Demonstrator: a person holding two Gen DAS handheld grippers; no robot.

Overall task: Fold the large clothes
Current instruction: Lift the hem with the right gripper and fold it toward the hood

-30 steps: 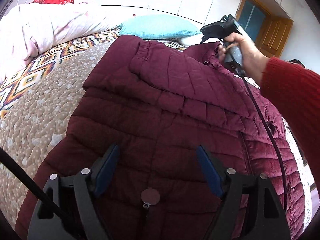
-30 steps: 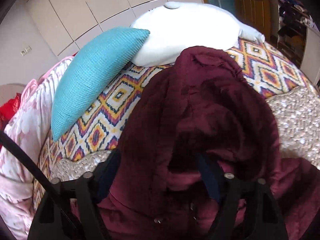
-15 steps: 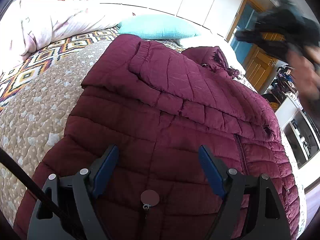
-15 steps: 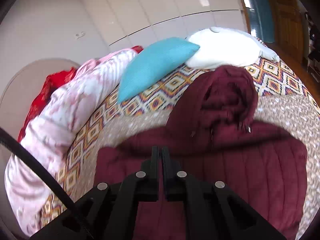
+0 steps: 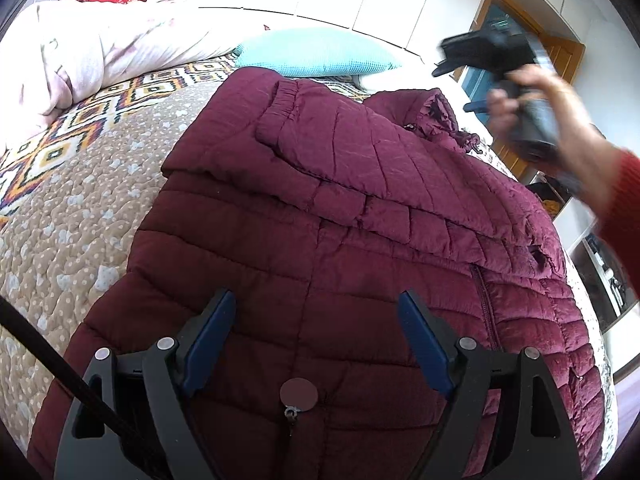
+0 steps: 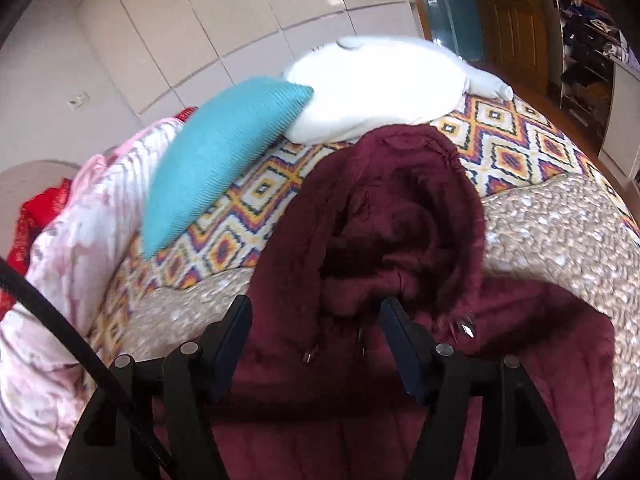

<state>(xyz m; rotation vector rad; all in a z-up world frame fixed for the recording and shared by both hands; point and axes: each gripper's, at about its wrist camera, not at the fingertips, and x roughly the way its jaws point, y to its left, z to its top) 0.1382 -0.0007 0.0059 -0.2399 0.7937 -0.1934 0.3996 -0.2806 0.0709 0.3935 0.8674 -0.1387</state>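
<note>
A large maroon quilted jacket (image 5: pixel 340 208) lies flat on the bed, one sleeve (image 5: pixel 380 160) folded across its chest. My left gripper (image 5: pixel 316 316) is open and empty, hovering over the jacket's lower front by the zipper. The hood (image 6: pixel 400 216) lies bunched at the collar end in the right wrist view. My right gripper (image 6: pixel 316 320) is open just above the hood's base, holding nothing. The right gripper also shows in the left wrist view (image 5: pixel 496 56), blurred, held in a hand above the hood.
The bed has a beige quilted cover (image 5: pixel 72 216) with a diamond-patterned band (image 6: pixel 240 224). A teal pillow (image 6: pixel 224 152) and a white pillow (image 6: pixel 368 92) lie at the head. A pink duvet (image 5: pixel 100 52) is piled on the left. A wooden door (image 6: pixel 508 20) and shelves stand on the right.
My right gripper let go of the hood, rose up shut, then came back down over the hood and opened. The left gripper stayed open over the jacket's lower front.
</note>
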